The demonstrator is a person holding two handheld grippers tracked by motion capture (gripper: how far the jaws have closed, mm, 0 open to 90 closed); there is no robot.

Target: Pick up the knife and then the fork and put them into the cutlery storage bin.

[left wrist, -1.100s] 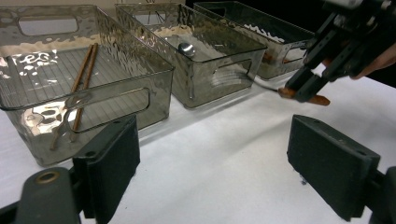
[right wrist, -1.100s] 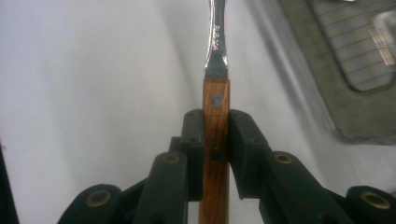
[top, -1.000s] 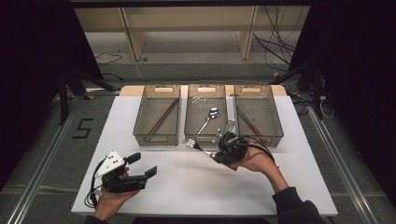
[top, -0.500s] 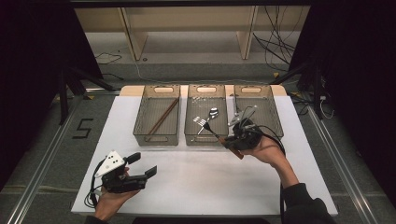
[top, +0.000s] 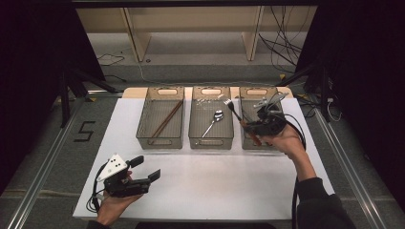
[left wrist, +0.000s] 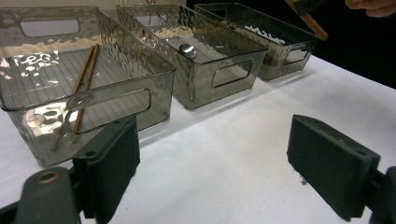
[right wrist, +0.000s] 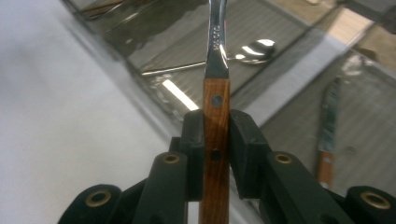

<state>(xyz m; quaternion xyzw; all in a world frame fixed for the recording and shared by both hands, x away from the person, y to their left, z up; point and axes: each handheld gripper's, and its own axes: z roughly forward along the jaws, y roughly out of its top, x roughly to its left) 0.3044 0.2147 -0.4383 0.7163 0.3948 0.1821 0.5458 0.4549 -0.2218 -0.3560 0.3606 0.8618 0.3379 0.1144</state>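
The right gripper (top: 258, 125) had its jaws clamped on the wooden handle of a fork (right wrist: 216, 116), held in the air above the gap between the middle bin (top: 210, 138) and the right-hand bin (top: 244, 141) — tines pointing away toward the far side of the white worktop (top: 215, 181). In the right gripper view the fork's steel neck ran straight up from the black pads, with a spoon (right wrist: 254, 50) lying in the bin beyond and a wooden-handled knife (right wrist: 327, 135) in the bin to its right. A pair of chopsticks (top: 167, 119) lay slantwise in the left-hand bin (top: 160, 141). Near the worktop's front edge the left gripper (top: 143, 179) rested in the person's hand, jaws standing wide apart with nothing between them — the three smoked-plastic bins lined up ahead of it.
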